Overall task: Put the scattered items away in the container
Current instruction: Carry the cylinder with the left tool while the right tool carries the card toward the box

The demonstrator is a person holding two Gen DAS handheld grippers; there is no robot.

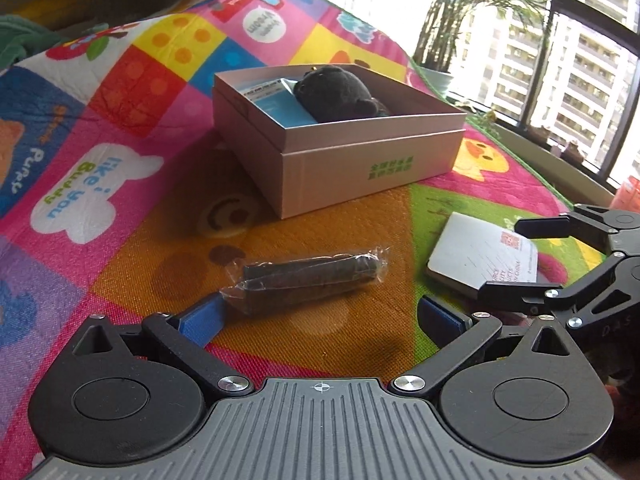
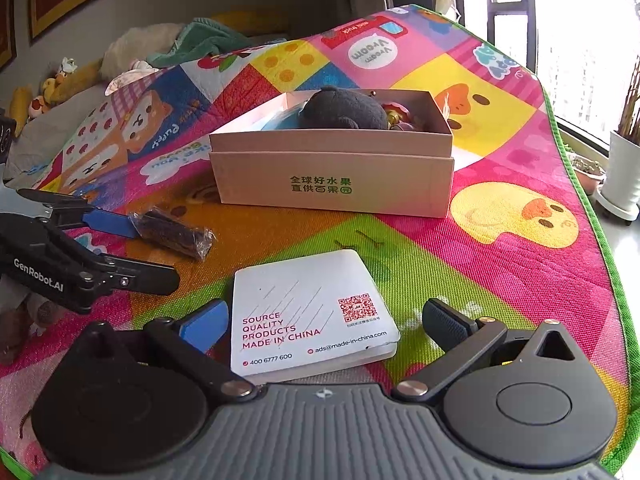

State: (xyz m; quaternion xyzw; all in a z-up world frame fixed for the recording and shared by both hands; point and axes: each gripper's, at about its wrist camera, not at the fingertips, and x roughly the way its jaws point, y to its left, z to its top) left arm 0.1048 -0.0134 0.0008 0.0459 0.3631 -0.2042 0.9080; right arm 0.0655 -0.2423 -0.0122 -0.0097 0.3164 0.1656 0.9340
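Cardboard box (image 1: pixel 372 168) is sitting open near the middle of the colourful play mat (image 1: pixel 120 152), its green printed characters facing the right wrist camera. Inside it, a dark plush toy (image 1: pixel 336 94) is lying against a blue and white packet (image 1: pixel 280 104), and from the right wrist view some small shiny bits are showing at the box's right end, too small to tell what they are.

Nearer the cameras, two items are lying loose on the mat, well apart from the box. One is a dark roll wrapped in clear plastic (image 1: pixel 308 280), resting on the orange patch. The other is a white booklet (image 2: pixel 312 312) printed with "SOURCE QUALITY PRODUCTS MADE IN CHINA" and a red QR code, lying flat on the green patch to the right of the roll.

Left gripper (image 1: pixel 320 316) is hovering just short of the wrapped roll, its blue-padded fingers (image 1: pixel 204 316) spread wide, with one fingertip close to the roll's near end; the right wrist view cannot settle whether they are touching. Right gripper (image 2: pixel 328 324) is hanging over the booklet with its fingers (image 2: pixel 204 324) spread to either side of it, holding nothing.

Beyond the mat, a potted plant (image 1: pixel 460 20) is standing by the window, and soft toys (image 2: pixel 52 84) are piled at the far left.
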